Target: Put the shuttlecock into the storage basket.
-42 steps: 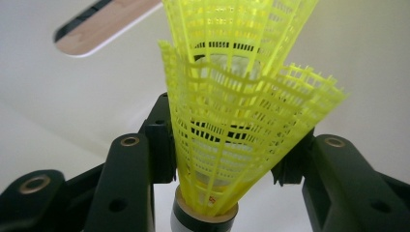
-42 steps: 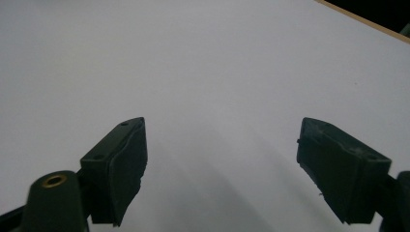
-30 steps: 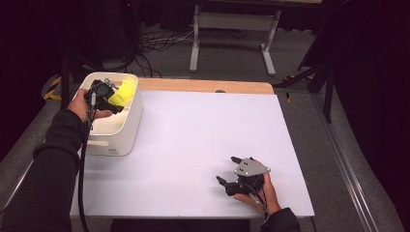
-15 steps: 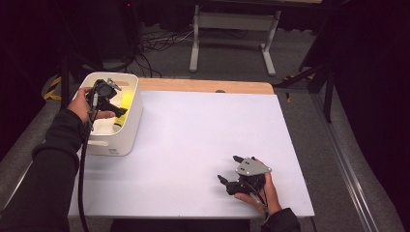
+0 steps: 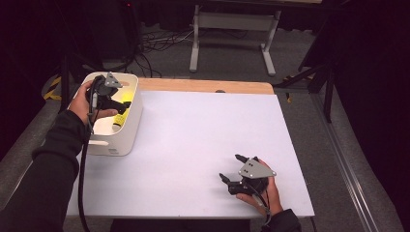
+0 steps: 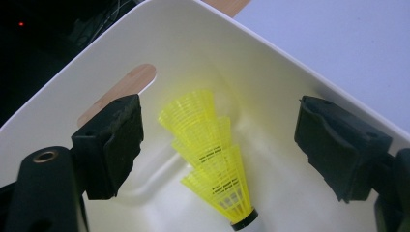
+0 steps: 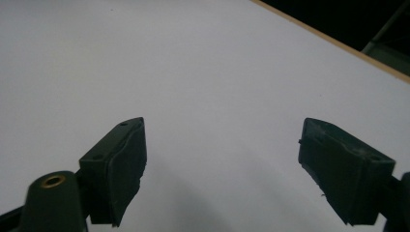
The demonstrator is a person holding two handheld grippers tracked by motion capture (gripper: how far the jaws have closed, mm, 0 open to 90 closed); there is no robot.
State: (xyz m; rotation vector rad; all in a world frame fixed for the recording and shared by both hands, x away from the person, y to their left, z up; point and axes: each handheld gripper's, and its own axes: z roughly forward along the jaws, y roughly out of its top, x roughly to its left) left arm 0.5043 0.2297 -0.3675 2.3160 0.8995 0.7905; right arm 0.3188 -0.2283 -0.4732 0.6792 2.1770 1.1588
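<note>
A stack of yellow plastic shuttlecocks [image 6: 212, 164] lies on the floor of a white bin [image 6: 290, 82], cork end toward me. My left gripper [image 6: 220, 121] hovers over it; its jaws have just been opening and now stand wide, with the stack below the gap and untouched. From above, the left gripper [image 5: 118, 108] sits over the bin [image 5: 133, 130] at the table's left edge, with the yellow shuttlecocks [image 5: 125, 107] beside its jaws. My right gripper [image 5: 231, 166] rests open on the white table near the front right, with nothing between its fingers [image 7: 121, 164].
The white tabletop [image 5: 203, 135] has a wooden strip [image 5: 203, 86] along its far edge. A cable [image 5: 82, 183] trails from the left gripper down past the table's left side. Beyond the table stand a metal frame [image 5: 232, 24] and floor cables.
The left gripper has lifted a little and drawn back over the bin, leaving the yellow shuttlecocks lying inside. The right hand has stayed where it was.
</note>
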